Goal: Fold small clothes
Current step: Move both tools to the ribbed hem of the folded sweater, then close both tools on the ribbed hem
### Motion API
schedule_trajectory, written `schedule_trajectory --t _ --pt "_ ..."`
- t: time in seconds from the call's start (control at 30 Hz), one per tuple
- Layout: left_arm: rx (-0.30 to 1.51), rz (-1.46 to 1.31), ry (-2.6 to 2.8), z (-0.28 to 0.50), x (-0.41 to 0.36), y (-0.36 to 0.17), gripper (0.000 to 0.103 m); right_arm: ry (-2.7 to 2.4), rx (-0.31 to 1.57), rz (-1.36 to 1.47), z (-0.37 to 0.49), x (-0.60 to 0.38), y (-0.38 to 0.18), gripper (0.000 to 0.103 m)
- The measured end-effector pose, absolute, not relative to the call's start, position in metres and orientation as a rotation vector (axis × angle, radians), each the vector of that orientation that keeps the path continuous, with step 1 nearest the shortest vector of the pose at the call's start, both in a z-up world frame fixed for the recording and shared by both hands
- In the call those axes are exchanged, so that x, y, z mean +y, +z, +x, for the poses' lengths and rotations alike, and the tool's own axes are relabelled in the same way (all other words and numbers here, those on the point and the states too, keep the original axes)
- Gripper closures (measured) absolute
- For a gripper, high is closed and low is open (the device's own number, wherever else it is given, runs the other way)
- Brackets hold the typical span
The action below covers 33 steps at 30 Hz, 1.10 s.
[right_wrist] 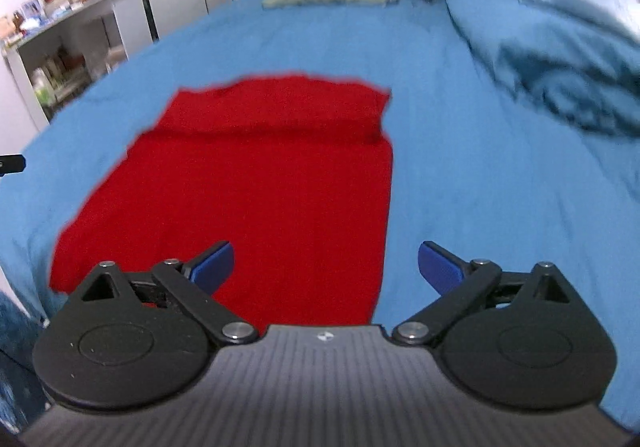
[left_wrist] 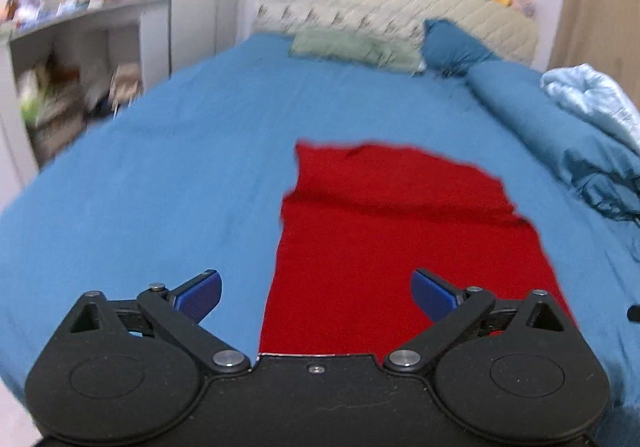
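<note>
Red knitted garment (left_wrist: 400, 231) lies folded flat on the blue-sheeted bed (left_wrist: 160, 175), both tools above it with nothing in them.

The left tool (left_wrist: 316, 293) and right tool (right_wrist: 326, 267) hang with blue pads wide apart over the garment's near edge. Beyond it lie a pale green pillow (left_wrist: 352, 47), a blue pillow (left_wrist: 452, 47) and a rumpled blue quilt (right_wrist: 560, 47) near its right side; a grey cluttered shelf unit (left_wrist: 80, 59) stands left of the bed.

red garment (right_wrist: 256, 183): matt knit-looking cloth. Bed sheet (left_wrist: 160, 175): matt blue cloth, faintly creased. Headboard (left_wrist: 384, 3): quilted cream fabric. Left gripper (left_wrist: 316, 297): matt black plastic, textured blue pads (left_wrist: 202, 293), shiny metal pins.
</note>
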<state>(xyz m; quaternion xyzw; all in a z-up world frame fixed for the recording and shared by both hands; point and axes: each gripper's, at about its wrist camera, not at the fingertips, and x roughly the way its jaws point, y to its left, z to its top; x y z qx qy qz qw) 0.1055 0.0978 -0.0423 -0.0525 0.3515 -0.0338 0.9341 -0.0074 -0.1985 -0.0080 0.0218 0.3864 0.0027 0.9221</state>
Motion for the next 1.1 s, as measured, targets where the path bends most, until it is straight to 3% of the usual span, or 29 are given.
schedule_trajectory --t 0.17,0.33,0.43,0.63,0.7,0.77,0.83,0.9,1.1 --pt "0.824 -0.130 -0.040 0.091 0.109 -0.096 0.021 -0.043 0.855 0.087 -0.031 -0.190 -0.064 0.000" --pt "0.885 -0.155 -0.029 0.084 0.113 -0.131 0.032 -0.119 0.889 0.098 -0.040 -0.180 -0.097 0.015" --pt "0.923 -0.140 -0.039 0.086 0.110 -0.144 0.045 -0.135 0.904 0.113 -0.043 -0.178 -0.109 0.027" --pt "0.943 -0.091 -0.049 0.086 0.100 -0.159 0.048 -0.148 0.927 0.129 -0.046 -0.174 -0.119 0.034" --pt "0.947 -0.106 -0.064 0.085 0.102 -0.159 0.057 -0.142 0.927 0.137 -0.045 -0.174 -0.120 0.043" --pt "0.954 -0.111 -0.085 0.086 0.101 -0.159 0.082 -0.131 0.927 0.142 -0.043 -0.176 -0.119 0.056" --pt "0.958 -0.099 -0.099 0.085 0.098 -0.158 0.094 -0.121 0.926 0.150 -0.043 -0.177 -0.117 0.071" --pt "0.956 -0.081 -0.095 0.083 0.095 -0.156 0.096 -0.120 0.920 0.157 -0.042 -0.178 -0.114 0.080" --pt "0.884 -0.147 -0.098 0.073 0.103 -0.122 0.098 -0.092 0.862 0.232 -0.045 -0.191 -0.084 0.082"
